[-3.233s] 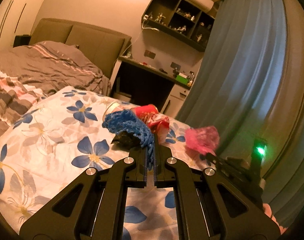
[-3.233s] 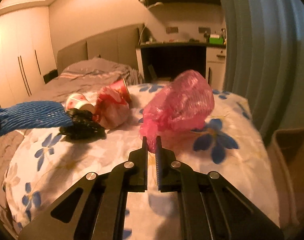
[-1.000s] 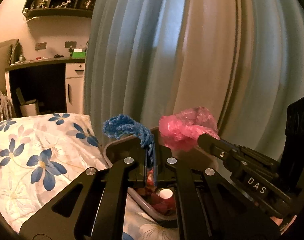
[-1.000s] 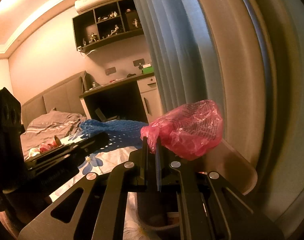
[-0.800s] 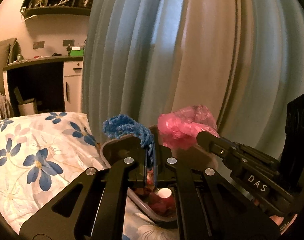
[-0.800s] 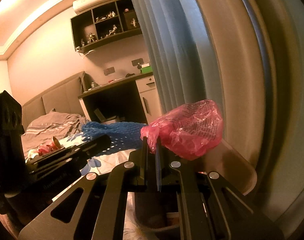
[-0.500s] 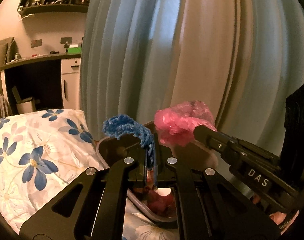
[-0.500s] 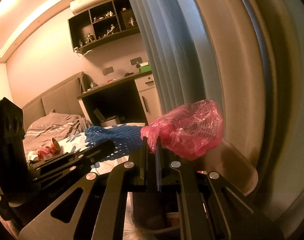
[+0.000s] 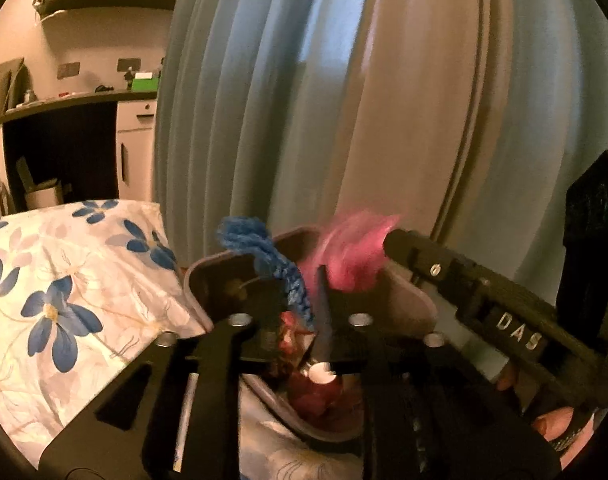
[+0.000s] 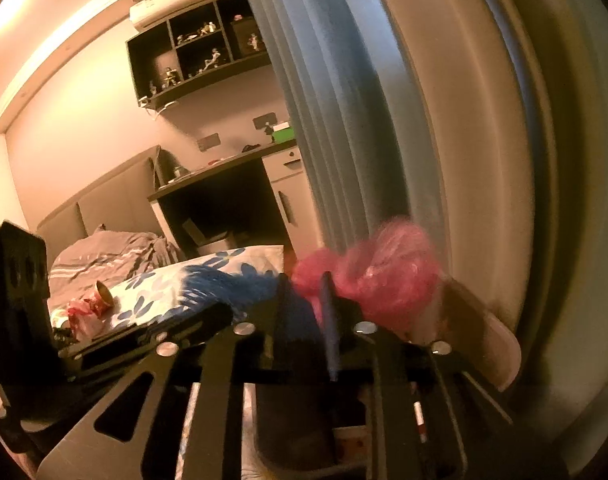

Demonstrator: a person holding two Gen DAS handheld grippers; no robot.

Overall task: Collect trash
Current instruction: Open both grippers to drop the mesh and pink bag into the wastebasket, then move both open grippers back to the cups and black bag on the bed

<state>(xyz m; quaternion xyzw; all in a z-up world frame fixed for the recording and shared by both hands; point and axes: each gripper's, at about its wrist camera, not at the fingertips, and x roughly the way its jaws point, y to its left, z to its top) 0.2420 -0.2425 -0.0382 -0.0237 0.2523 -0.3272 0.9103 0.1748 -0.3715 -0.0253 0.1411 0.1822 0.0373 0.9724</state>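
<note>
**Both grippers over the bin, jaws parting**

Left gripper [image 9: 300, 312] angled down over the open trash bin [image 9: 208, 276], jaws just opening, apart now, blue foam net [image 9: 264, 252] loose between them above the bin. Right gripper [image 10: 304, 312] alongside, also tilted down, jaws likewise just opening, blurred pink plastic bag [image 10: 383, 276] at the tips over the bin's mouth. Fingertips [image 9: 551, 426] of a hand visible under the right gripper. Bin already holding reddish trash, pressed against the floral bedspread [image 9: 64, 280]. Blue-grey curtain [image 9: 304, 100] close behind; desk [image 10: 224, 172] and wall shelf [image 10: 200, 48] further off; crumpled cup [image 10: 100, 292] left on the bed.
</note>
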